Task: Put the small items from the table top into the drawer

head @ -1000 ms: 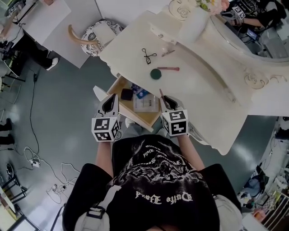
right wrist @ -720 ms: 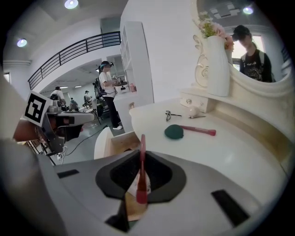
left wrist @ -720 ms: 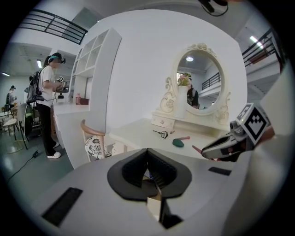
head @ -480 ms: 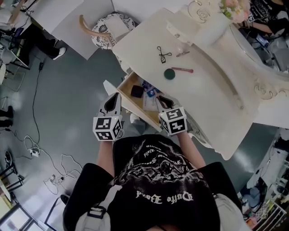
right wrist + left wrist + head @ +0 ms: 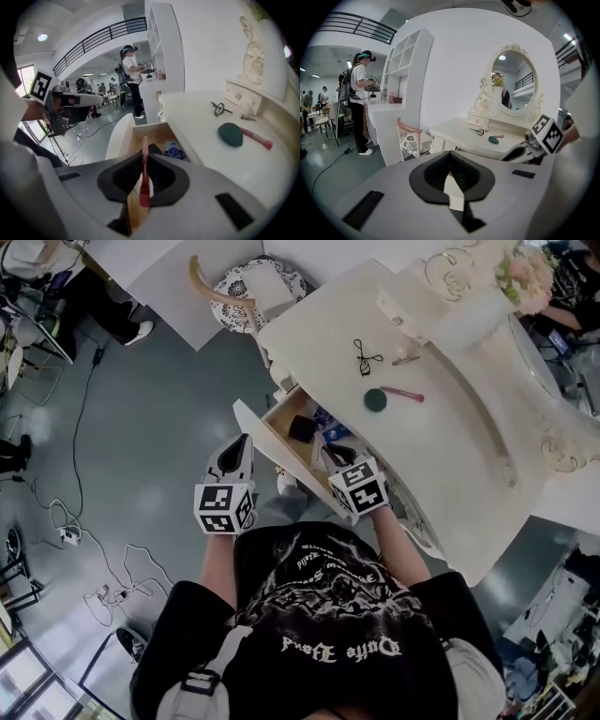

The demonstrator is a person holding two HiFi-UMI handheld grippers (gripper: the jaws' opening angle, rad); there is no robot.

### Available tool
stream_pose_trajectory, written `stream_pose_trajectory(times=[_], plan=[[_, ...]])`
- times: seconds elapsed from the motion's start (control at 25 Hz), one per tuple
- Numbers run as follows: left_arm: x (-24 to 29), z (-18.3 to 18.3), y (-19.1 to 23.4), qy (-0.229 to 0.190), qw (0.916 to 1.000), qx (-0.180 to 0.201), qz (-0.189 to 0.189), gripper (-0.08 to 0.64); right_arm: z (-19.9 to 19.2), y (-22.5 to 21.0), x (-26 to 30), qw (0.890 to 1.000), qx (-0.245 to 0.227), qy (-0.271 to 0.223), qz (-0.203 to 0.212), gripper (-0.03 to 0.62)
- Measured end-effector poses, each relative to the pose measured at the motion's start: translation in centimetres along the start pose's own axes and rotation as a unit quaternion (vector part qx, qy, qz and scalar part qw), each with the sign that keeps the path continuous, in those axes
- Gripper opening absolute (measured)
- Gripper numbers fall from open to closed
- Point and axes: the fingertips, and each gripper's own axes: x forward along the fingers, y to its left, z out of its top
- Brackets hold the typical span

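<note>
left of the drawer, the left gripper hangs over the floor with its jaws closed and nothing between them. over the last second it has only drifted a little along that side, so it looks like a bystander for now.

the drawer stands pulled out from under the table. it already holds a black case and a blue packet toward its far end.

the real change is at the drawer's near right corner. the right gripper has come lower and tipped its nose down. the thin pink stick pinched in its jaws stuck up beside the drawer a second ago and now points down into it. the grip on it has not slackened. i judge this item is one release away from being stowed, once its tip is clear of the drawer's wall.

right of the drawer, on the table top, lie a green disc, a second pink stick and a black scissor-like tool. they are yet to be moved, so a good part of the job is left.
</note>
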Motion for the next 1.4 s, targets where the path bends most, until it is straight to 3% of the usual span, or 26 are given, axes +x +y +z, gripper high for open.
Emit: stream_pose_trajectory(times=[0.28,0.52,0.76,1.4], plan=[[-0.9,-0.4,1.6,0.003,0.9997,-0.009,0.023,0.015,-1.8,0.8,2.5,0.995,-0.073,0.057,0.024,0.051],[-1.2,-1.1,2.5,0.011,0.9991,-0.014,0.038,0.015,-2.1,1.1,3.9,0.994,-0.064,0.063,0.054,0.051],[-1.2,-1.4,2.6,0.013,0.9987,-0.020,0.045,0.015,-2.7,1.4,4.8,0.989,-0.087,0.086,0.082,0.051],[-2.1,-2.1,4.1,0.024,0.9968,-0.030,0.070,0.015,-4.8,1.8,7.0,0.982,-0.087,0.123,0.114,0.051]])
